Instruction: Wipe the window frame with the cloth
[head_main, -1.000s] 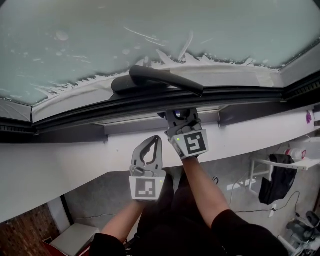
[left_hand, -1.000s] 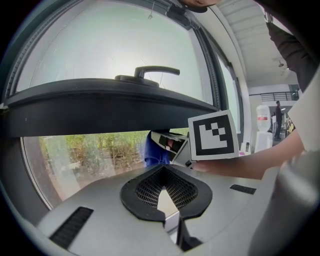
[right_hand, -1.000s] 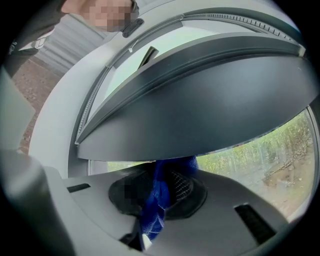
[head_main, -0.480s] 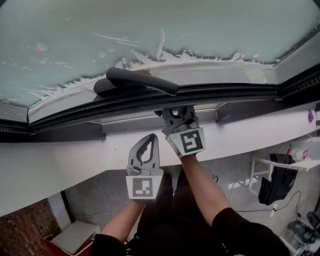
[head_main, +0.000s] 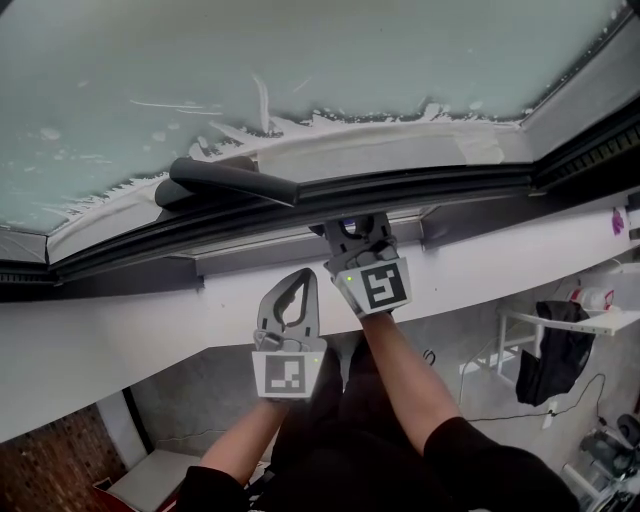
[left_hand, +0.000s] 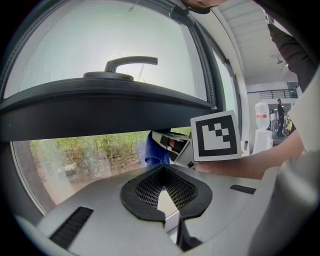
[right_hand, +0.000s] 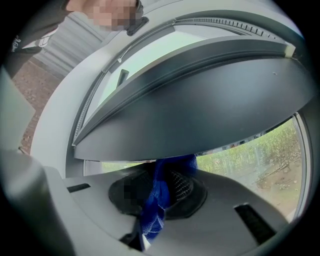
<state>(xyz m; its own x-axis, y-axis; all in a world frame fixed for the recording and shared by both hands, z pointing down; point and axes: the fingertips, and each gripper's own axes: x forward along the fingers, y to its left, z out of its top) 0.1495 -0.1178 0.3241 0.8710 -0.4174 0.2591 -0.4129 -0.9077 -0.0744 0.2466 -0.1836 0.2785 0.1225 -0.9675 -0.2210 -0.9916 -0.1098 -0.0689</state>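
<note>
My right gripper is shut on a blue cloth and presses it up against the underside of the dark window frame. The cloth also shows as a small blue bunch under the frame in the left gripper view, and only a sliver of the cloth shows from the head. My left gripper hangs lower and to the left, over the white ledge, shut with nothing between its pads. The black window handle lies on the frame, up and left of both grippers.
Frosted, streaked glass fills the top of the head view. Below the ledge, a white rack with a black bag stands at the right. A brick wall is at the lower left. The frame turns a corner at the right.
The handle has shifted left in the head view, so my right gripper with the cloth now sits further right along the frame. The left gripper has kept its place beside it.
</note>
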